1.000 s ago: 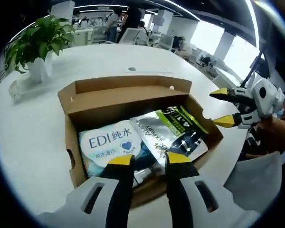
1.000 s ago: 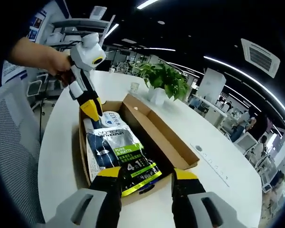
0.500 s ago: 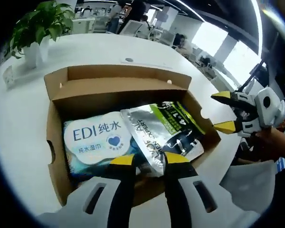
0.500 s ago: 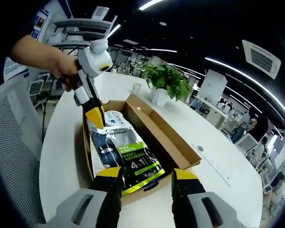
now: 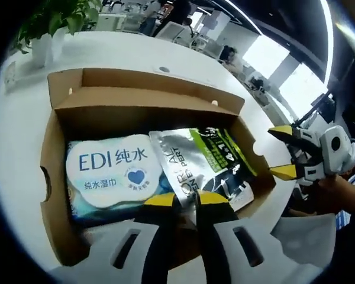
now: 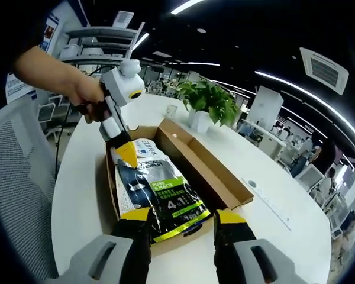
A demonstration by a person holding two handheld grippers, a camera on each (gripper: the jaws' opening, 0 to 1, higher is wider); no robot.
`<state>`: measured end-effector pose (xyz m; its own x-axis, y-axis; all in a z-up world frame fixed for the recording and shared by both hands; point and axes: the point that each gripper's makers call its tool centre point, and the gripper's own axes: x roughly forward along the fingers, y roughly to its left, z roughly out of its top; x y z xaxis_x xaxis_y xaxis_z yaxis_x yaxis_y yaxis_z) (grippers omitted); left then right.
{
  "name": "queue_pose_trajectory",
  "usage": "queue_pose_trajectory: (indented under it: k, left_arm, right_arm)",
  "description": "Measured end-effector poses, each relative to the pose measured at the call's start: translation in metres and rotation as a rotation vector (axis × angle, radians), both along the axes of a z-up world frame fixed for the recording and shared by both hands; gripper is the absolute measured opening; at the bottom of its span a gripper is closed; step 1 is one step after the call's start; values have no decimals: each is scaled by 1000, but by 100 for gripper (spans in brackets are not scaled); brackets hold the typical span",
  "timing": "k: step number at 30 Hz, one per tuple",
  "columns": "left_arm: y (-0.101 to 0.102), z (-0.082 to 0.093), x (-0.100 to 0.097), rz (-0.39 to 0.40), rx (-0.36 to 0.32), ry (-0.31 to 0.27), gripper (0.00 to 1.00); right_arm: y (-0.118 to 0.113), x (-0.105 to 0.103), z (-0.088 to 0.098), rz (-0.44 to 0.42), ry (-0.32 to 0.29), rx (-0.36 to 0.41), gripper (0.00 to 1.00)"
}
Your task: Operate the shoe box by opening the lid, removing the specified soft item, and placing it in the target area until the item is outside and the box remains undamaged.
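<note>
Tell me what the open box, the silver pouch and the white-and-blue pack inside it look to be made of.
Open brown box: matte corrugated cardboard, judging by its raw brown faces and folded flaps. Silver, green and black pouch: likely glossy foil or metallised plastic film; it mirrors the light and creases. White-and-blue wet-wipe pack: probably soft plastic film, smooth with a faint sheen.

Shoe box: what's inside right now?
In the shoe box: a wet wipes pack beside a silver-green pouch, which overlaps its edge. Anything beneath them is covered.
</note>
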<state>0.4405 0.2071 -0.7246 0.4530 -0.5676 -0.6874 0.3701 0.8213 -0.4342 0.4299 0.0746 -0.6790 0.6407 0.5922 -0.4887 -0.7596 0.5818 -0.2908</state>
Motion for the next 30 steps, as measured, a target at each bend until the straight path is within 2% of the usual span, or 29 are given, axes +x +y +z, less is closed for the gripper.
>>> queue_pose_trajectory:
  k: [3,9,18,30]
  left_arm:
    - [1,3,2,2,4,-14,4]
    - [0,8,2,5,10,-25,1]
    - [-2,29,8,33,-34,-47,0]
    - [-10,51,18,21,-38,-85,0]
  right_arm:
    - [1,-1,-1,4,3,1,38]
    - [4,-2,-2,7,7,12,38]
    - [9,-3,-4,12,19,27,38]
    - [31,-5,-4,4,41,87,38]
